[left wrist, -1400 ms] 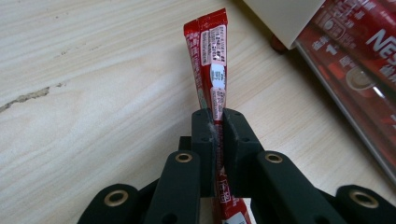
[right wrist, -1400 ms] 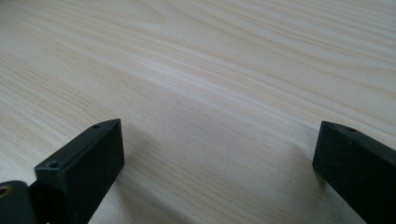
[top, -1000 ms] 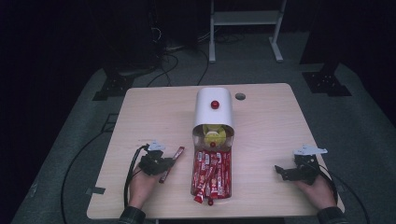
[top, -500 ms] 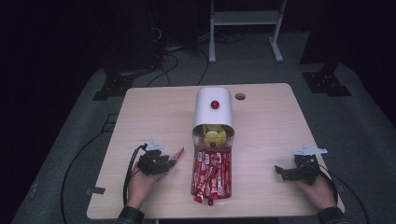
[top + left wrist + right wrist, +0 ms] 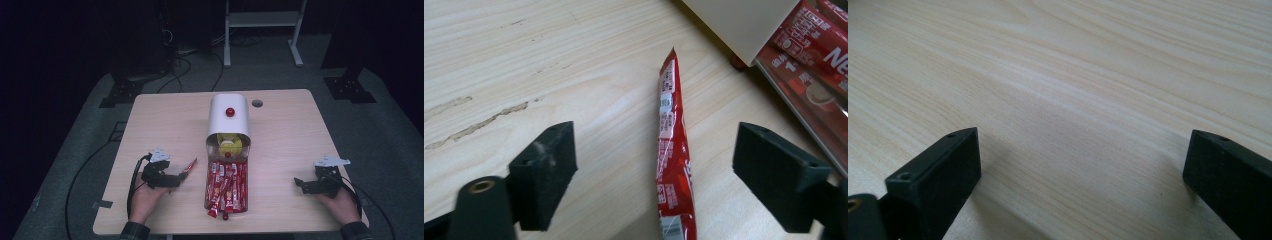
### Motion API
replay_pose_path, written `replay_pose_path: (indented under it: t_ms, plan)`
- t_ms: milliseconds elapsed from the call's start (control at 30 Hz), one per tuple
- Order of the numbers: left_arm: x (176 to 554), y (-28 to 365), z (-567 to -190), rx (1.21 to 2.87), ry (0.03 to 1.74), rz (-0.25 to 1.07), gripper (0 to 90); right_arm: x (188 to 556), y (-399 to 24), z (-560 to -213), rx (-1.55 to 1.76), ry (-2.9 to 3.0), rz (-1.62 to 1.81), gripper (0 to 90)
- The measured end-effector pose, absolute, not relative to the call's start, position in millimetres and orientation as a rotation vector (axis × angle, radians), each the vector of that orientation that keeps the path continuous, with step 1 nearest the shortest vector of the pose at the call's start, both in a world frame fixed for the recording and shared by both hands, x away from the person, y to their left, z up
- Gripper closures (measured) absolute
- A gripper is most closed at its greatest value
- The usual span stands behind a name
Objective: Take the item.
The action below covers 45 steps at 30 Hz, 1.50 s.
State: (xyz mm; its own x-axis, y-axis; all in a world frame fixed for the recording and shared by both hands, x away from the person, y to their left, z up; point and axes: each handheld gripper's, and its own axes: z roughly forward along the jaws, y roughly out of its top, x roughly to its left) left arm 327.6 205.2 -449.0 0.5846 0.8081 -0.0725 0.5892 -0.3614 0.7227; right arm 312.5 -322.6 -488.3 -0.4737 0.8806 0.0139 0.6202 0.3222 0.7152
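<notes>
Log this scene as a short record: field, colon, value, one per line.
surface: wooden table
dispenser: white, round-topped, red knob, mid-table
tray: clear, in front of the dispenser, full of red sachets
loose sachet: red, lying flat on the table left of the tray
left gripper: open, jaws either side of the loose sachet, not touching it
right gripper: open, over bare wood, right of the tray
</notes>
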Motion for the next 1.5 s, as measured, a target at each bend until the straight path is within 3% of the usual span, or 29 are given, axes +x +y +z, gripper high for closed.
replay_pose_path:
  t_ms: [300, 733, 1500]
  plan:
    - [319, 218, -446, 2.071, 1.107, 0.397, 0.0, 313, -322, -488, 1.329, 2.22, 0.946, 1.4]
    - [306, 243, -445, 2.055, 1.099, 0.42, 0.0, 313, -322, -488, 1.33, 2.219, 0.945, 1.4]
    - [309, 296, -467, 2.063, 1.306, 0.484, 0.0, 313, -322, -488, 1.331, 2.219, 0.945, 1.3]
